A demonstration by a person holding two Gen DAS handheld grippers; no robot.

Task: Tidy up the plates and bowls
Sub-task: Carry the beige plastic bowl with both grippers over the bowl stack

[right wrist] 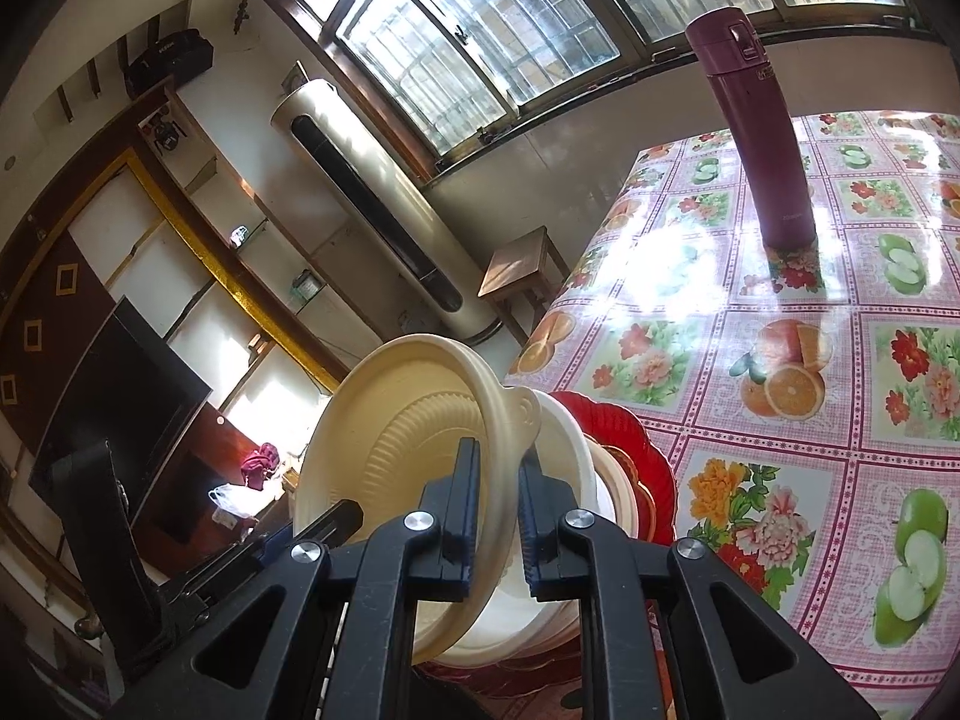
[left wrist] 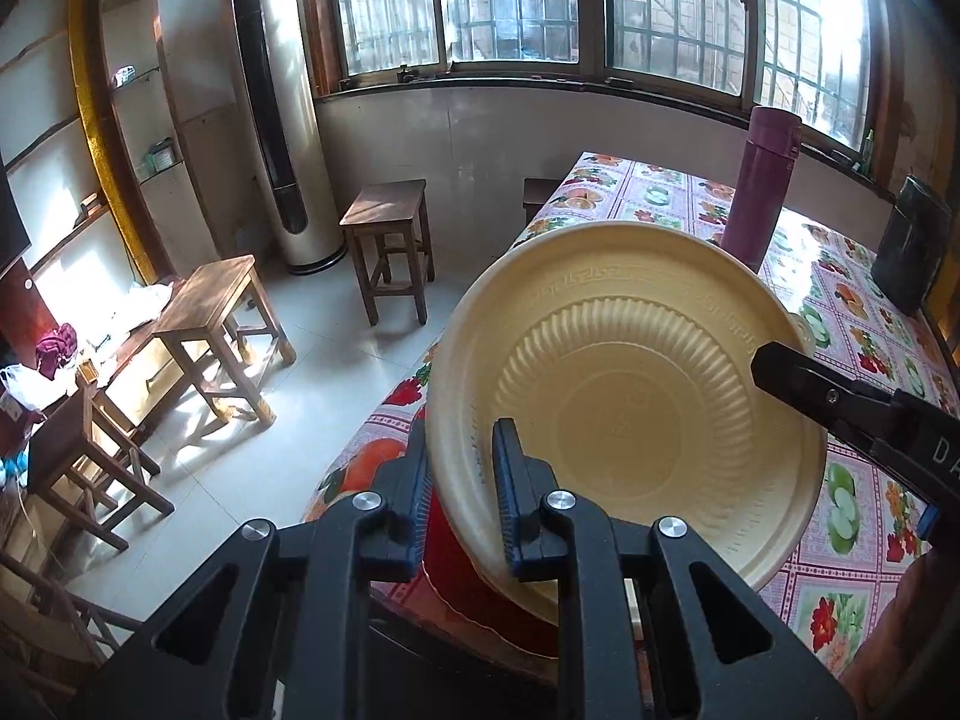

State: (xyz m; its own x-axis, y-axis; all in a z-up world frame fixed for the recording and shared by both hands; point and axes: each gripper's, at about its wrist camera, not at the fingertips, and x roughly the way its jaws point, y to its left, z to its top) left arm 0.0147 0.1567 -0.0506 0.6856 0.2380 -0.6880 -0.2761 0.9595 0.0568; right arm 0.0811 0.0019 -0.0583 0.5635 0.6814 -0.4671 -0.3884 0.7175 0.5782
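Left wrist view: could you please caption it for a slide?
Left claw clamps the cream bowl rim above the table.

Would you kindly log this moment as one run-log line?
left gripper: shut on cream bowl | right gripper: shut on cream bowl | bowl: tilted above red plate

Left gripper (left wrist: 463, 480): jaws nearly closed, clamped across a thin rim, pads pressing from both sides. Right gripper (right wrist: 498, 501): jaws likewise drawn in and clamped (one of its fingers (left wrist: 810, 387) shows in the left wrist view).
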